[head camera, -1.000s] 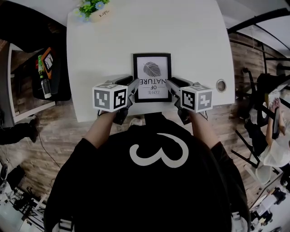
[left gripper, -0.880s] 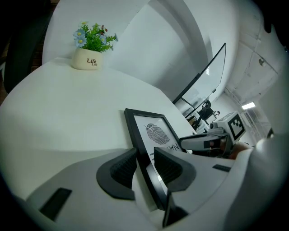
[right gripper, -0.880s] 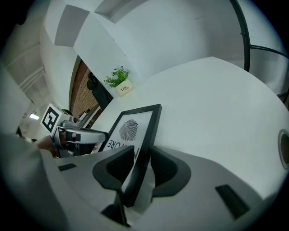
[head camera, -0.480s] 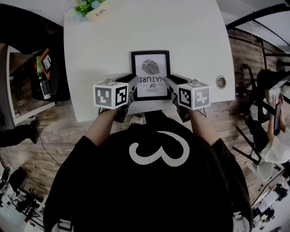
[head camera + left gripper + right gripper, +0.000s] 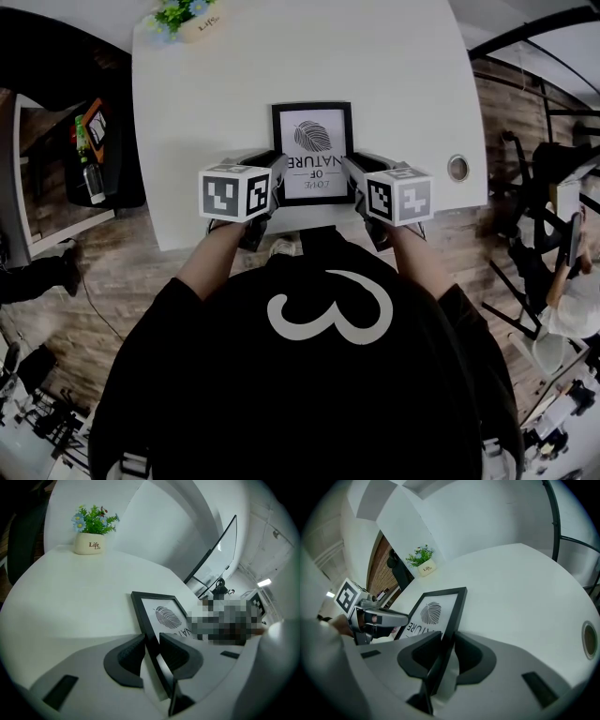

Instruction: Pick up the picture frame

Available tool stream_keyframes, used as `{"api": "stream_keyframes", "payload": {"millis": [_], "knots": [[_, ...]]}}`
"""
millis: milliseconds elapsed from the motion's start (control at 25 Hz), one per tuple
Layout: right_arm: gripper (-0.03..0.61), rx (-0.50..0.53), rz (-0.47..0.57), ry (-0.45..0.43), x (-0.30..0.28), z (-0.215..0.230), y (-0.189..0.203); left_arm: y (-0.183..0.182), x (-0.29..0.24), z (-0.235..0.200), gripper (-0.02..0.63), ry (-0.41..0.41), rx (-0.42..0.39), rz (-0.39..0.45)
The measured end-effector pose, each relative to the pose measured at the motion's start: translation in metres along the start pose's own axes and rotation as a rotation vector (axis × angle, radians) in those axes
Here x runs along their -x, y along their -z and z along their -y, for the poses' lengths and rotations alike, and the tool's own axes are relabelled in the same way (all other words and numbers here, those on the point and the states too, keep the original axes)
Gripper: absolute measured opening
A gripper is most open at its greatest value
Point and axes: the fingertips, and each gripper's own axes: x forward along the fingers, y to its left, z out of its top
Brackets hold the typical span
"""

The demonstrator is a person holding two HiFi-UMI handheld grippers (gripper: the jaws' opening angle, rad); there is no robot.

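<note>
A black picture frame (image 5: 313,141) with a leaf print and the words "LOVE OF NATURE" lies near the front edge of the white table (image 5: 206,103). My left gripper (image 5: 277,170) is shut on the frame's left edge, and my right gripper (image 5: 348,168) is shut on its right edge. In the left gripper view the frame (image 5: 165,612) runs between the pads of the left gripper (image 5: 151,645), with its near end tilted up. In the right gripper view the right gripper (image 5: 446,644) clamps the frame (image 5: 433,612) the same way.
A small pot of flowers (image 5: 190,17) stands at the table's far left corner. A round cable grommet (image 5: 457,171) sits in the table to the right of the frame. A black chair and a low shelf with bottles (image 5: 92,155) stand left of the table.
Both grippers have moved inward against the frame's two side edges. The frame sits slightly farther up in the head view than one second ago.
</note>
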Motion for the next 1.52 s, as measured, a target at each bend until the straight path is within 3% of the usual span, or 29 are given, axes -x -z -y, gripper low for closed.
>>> {"api": "stream_keyframes", "payload": {"millis": [1200, 1520], "knots": [[0.095, -0.04, 0.02, 0.015, 0.002, 0.0, -0.001, -0.002, 0.001, 0.0, 0.101, -0.022, 0.022, -0.039], [0.096, -0.019, 0.068, 0.02, 0.016, -0.008, -0.007, -0.007, 0.013, 0.007, 0.1, -0.006, 0.022, -0.007]]}}
